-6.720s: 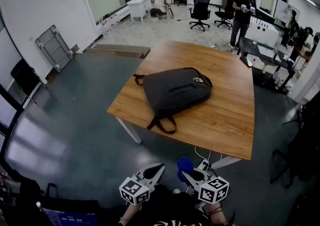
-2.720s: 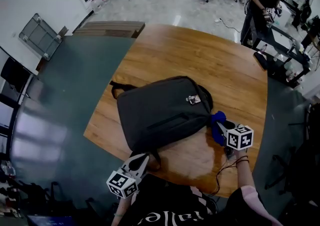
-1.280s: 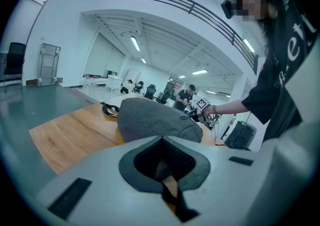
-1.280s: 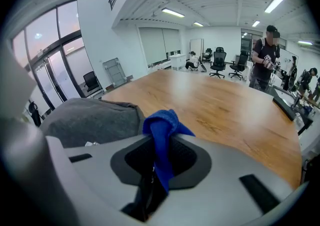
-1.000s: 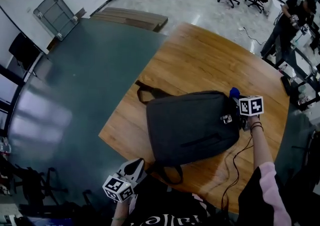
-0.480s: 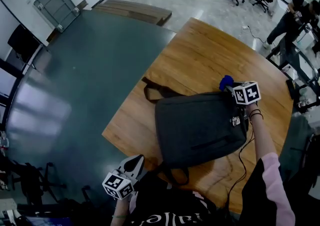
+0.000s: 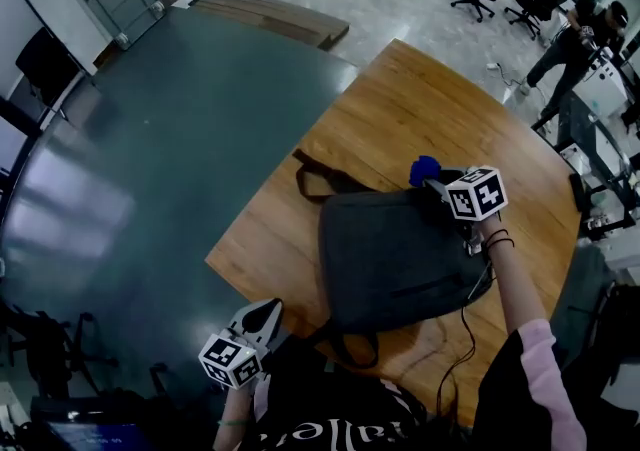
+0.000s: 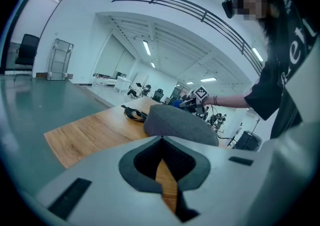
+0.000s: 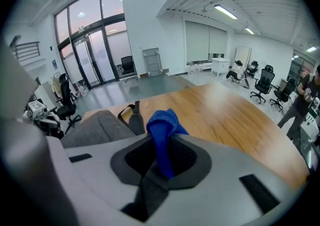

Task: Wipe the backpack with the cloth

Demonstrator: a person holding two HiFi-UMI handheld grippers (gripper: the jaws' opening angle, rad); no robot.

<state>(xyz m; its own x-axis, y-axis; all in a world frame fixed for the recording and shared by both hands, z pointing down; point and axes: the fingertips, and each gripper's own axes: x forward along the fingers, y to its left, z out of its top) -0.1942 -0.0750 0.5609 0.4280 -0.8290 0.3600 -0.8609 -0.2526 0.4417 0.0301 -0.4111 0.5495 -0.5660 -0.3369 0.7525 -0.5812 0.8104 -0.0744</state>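
Fingers of the right gripper (image 7: 436,183) stay clamped on the blue cloth (image 7: 424,170), which has slid along the backpack (image 7: 395,259) from its right corner to its far edge, so wiping seems under way, while the left gripper (image 7: 262,315) waits near the table (image 7: 400,109), jaws together on nothing.

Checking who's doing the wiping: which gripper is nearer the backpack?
Right. The right gripper, holding the cloth, is at the backpack's far edge; the left gripper hangs beyond the table's near edge.

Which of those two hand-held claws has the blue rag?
The right gripper, clamping the cloth by the backpack; the left gripper is shut on nothing.
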